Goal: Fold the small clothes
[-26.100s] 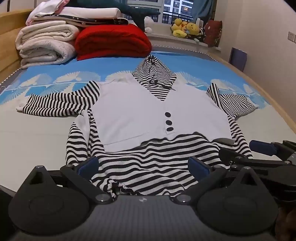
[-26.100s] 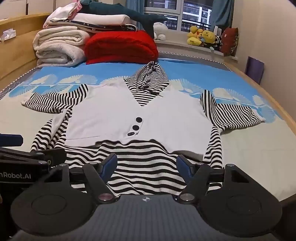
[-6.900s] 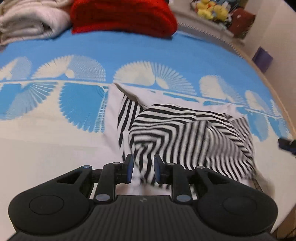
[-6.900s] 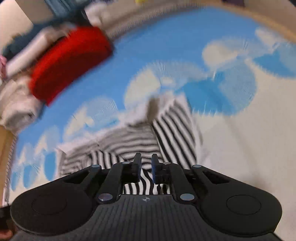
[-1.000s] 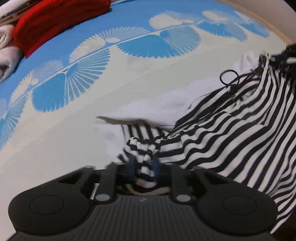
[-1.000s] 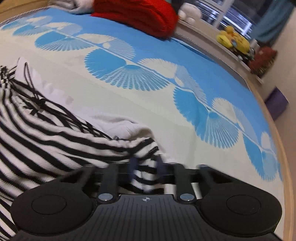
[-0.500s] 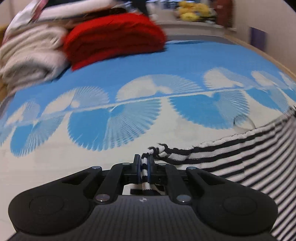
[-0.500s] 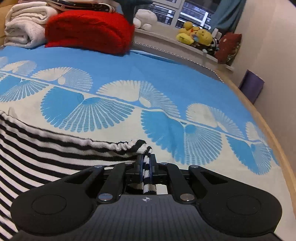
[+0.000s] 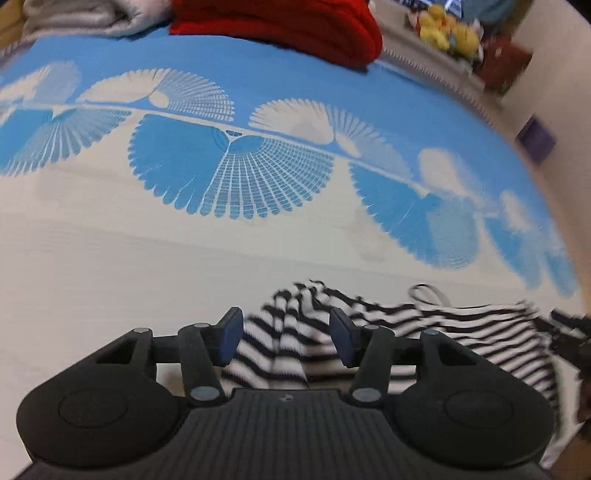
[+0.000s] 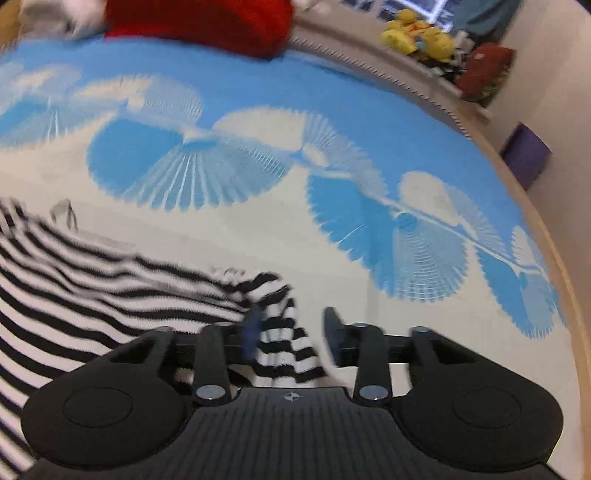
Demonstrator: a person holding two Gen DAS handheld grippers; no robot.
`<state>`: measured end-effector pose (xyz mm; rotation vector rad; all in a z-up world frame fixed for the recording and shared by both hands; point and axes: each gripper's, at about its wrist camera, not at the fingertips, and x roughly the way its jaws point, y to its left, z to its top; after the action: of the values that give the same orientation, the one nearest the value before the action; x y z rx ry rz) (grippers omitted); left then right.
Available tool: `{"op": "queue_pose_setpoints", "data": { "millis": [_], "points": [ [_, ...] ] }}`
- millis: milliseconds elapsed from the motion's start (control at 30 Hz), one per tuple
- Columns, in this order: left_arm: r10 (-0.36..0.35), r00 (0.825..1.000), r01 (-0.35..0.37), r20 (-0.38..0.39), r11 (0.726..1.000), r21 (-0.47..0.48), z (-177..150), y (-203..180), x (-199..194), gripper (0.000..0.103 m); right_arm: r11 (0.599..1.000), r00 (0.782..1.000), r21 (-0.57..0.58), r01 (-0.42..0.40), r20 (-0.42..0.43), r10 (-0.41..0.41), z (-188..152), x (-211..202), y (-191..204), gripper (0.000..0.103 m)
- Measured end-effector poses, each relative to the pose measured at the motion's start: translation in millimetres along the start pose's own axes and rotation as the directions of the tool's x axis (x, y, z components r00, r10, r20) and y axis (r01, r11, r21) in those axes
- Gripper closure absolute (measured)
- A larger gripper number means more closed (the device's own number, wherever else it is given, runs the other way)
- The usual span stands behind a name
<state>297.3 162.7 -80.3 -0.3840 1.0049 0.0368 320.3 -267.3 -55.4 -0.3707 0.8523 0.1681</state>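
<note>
One striped garment (image 9: pixel 388 332), black and white, lies bunched on the near, pale part of the bed cover (image 9: pixel 110 258); one thin dark drawstring loop (image 9: pixel 428 293) shows at its far edge. In the left wrist view a folded corner of the garment rises between the two blue pads of the left gripper (image 9: pixel 286 339), whose jaws have just been opening and now stand spread, neither pad pressing the cloth. In the right wrist view the opposite corner (image 10: pixel 284 332) sits between the pads of the right gripper (image 10: pixel 291 332); its jaws have likewise just been opening and stand apart, cloth lying against the left pad, right pad clear of it, though blur softens the edges. Part of the right gripper's black frame shows at the right edge of the left view. The cover carries one row of blue and white fan shapes across its middle. Beyond it: one red folded blanket (image 9: pixel 280 26), one pale rolled blanket (image 9: pixel 81 18) beside it, a cluster of yellow plush toys (image 10: pixel 417 35) on the sill, number not clear, one dark red cushion (image 10: pixel 484 70), one purple box (image 10: pixel 524 155) by the wall.
</note>
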Motion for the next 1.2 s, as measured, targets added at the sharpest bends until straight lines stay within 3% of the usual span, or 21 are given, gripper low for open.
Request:
{"op": "queue_pose_setpoints", "data": {
  "millis": [133, 267, 400, 567, 633, 800, 867, 967, 1000, 1067, 1100, 1200],
  "points": [
    [-0.050, 0.998, 0.050, -0.041, 0.999, 0.004, -19, 9, -33, 0.048, 0.987, 0.998, 0.151, -0.057, 0.015, 0.056, -19, -39, -33, 0.052],
    [-0.039, 0.984, 0.051, -0.173, 0.997, 0.062, -53, 18, -50, 0.048, 0.959, 0.990, 0.259, -0.116, -0.043, 0.131, -52, -65, -63, 0.052],
    [-0.029, 0.950, 0.069, -0.310, 0.990, 0.120, -85, 29, -53, 0.048, 0.913, 0.950, 0.363, -0.187, -0.171, 0.263, -94, -76, -81, 0.051],
    [-0.024, 0.920, 0.087, -0.390, 0.986, 0.145, -103, 46, -49, 0.048, 0.921, 0.903, 0.325, -0.216, -0.292, 0.315, -129, -79, -72, 0.048],
    [-0.021, 0.911, 0.092, -0.412, 0.984, 0.151, -107, 46, -45, 0.049, 0.928, 0.894, 0.307, -0.211, -0.323, 0.310, -134, -79, -67, 0.042],
    [-0.104, 0.904, 0.166, -0.415, 0.980, 0.114, -107, 38, -40, 0.052, 0.912, 0.881, 0.368, -0.181, -0.352, 0.317, -135, -71, -73, 0.039],
    [-0.087, 0.899, 0.157, -0.430, 0.979, 0.130, -108, 34, -35, 0.052, 0.912, 0.875, 0.368, -0.183, -0.361, 0.321, -135, -68, -71, 0.039],
    [-0.067, 0.888, 0.153, -0.456, 0.976, 0.154, -110, 30, -29, 0.076, 0.922, 0.872, 0.338, -0.192, -0.372, 0.318, -132, -64, -65, 0.039],
    [-0.081, 0.888, 0.171, -0.452, 0.972, 0.163, -110, 27, -30, 0.095, 0.924, 0.872, 0.332, -0.193, -0.375, 0.316, -131, -63, -65, 0.042],
    [-0.098, 0.905, 0.190, -0.413, 0.963, 0.189, -104, 23, -40, 0.096, 0.916, 0.870, 0.339, -0.215, -0.359, 0.337, -128, -63, -67, 0.069],
    [-0.102, 0.916, 0.186, -0.388, 0.965, 0.186, -100, 25, -47, 0.097, 0.906, 0.873, 0.355, -0.232, -0.336, 0.355, -125, -66, -70, 0.088],
    [-0.167, 0.959, 0.182, -0.230, 0.982, 0.044, -76, 49, -82, 0.098, 0.872, 0.915, 0.420, -0.250, -0.192, 0.355, -109, -85, -87, 0.092]
  ]
}}
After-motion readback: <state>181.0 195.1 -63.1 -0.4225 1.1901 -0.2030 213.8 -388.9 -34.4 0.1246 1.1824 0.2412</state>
